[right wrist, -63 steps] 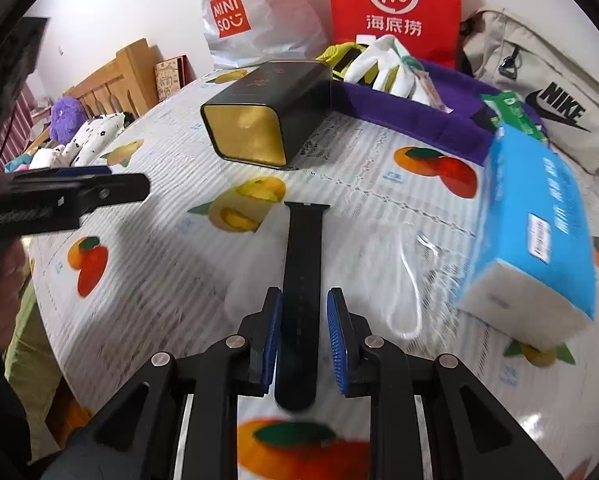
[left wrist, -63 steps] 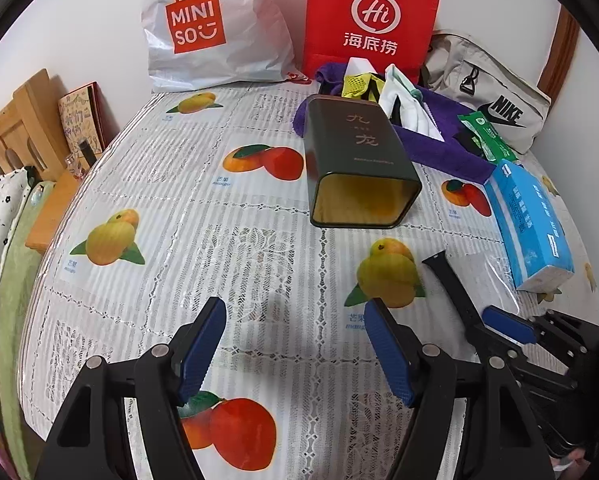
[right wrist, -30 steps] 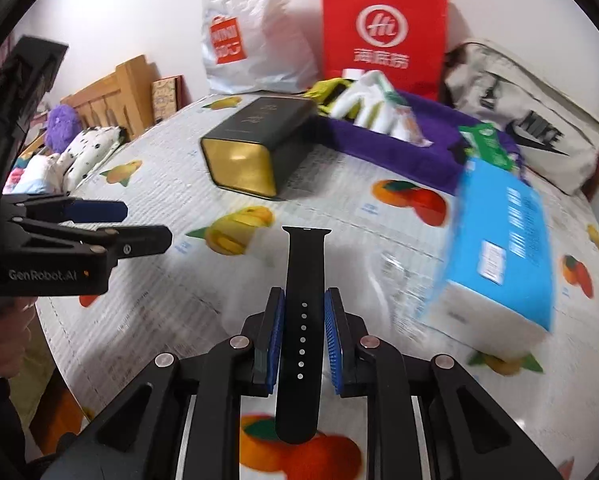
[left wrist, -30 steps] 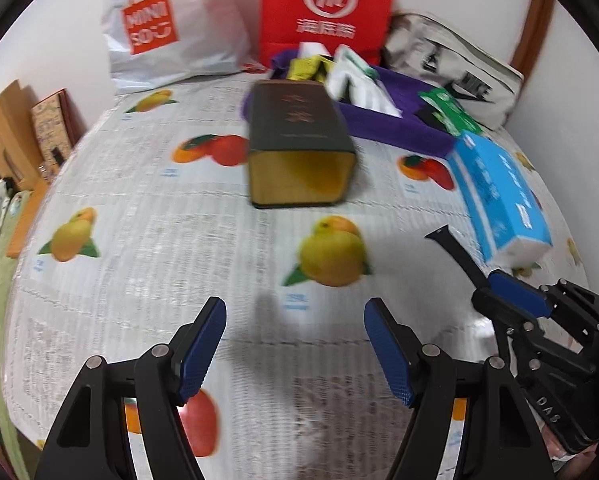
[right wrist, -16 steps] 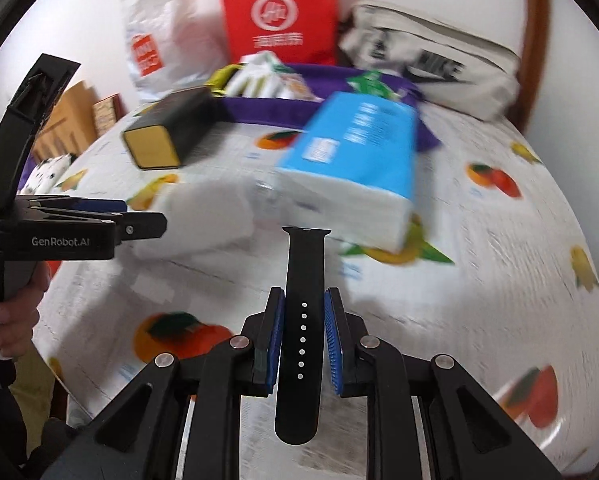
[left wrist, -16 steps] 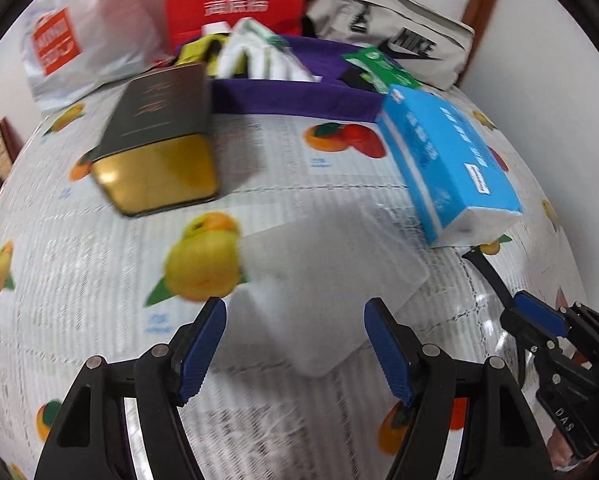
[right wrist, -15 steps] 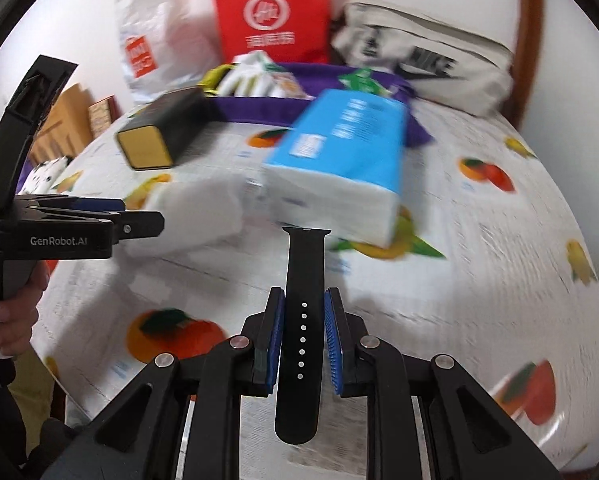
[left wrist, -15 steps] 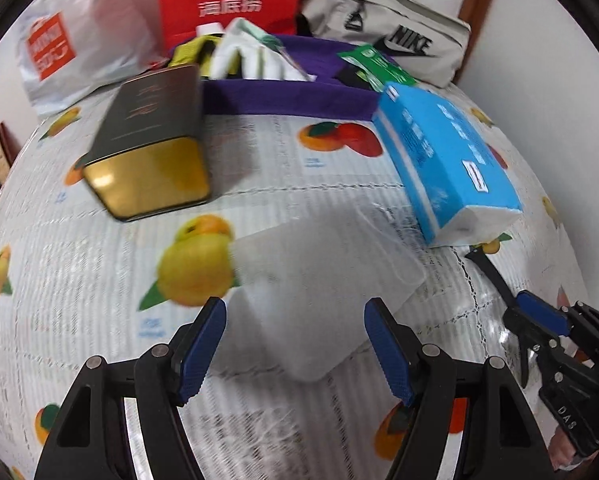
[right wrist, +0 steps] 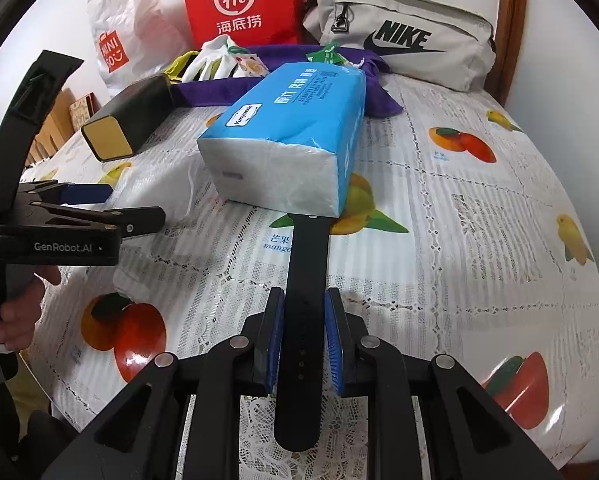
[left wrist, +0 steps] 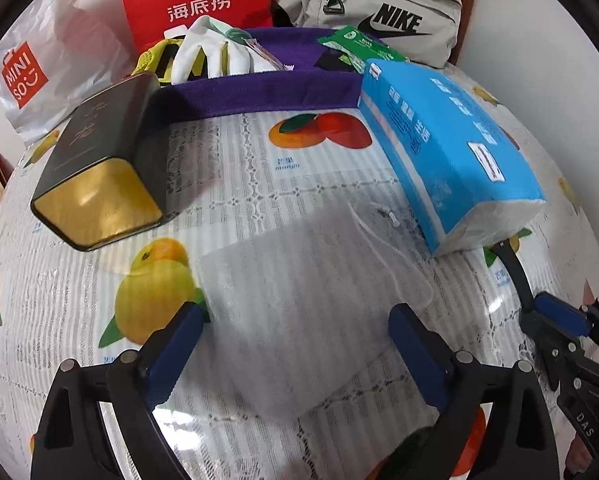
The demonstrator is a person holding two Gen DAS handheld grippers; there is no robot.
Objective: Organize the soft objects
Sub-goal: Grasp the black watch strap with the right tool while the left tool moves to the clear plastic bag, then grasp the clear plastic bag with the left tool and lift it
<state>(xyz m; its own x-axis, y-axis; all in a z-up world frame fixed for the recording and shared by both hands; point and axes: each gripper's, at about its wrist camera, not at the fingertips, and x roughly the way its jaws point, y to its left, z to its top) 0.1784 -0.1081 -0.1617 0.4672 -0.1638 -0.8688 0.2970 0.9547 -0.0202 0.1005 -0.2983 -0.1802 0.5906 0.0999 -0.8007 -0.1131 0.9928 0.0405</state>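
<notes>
My left gripper (left wrist: 295, 344) has just been spreading its jaws; they stand wide apart over a clear plastic pouch (left wrist: 299, 312) lying flat on the fruit-print tablecloth (left wrist: 259, 168), the pouch between the pads but not pressed. My right gripper (right wrist: 304, 344) is clamped on a black watch strap (right wrist: 305, 280), which sticks forward toward the blue tissue pack (right wrist: 291, 132). Beyond lie a dark tin with a gold end (left wrist: 99, 176) on its side, a purple cloth (left wrist: 267, 92) and white gloves (left wrist: 207, 52).
</notes>
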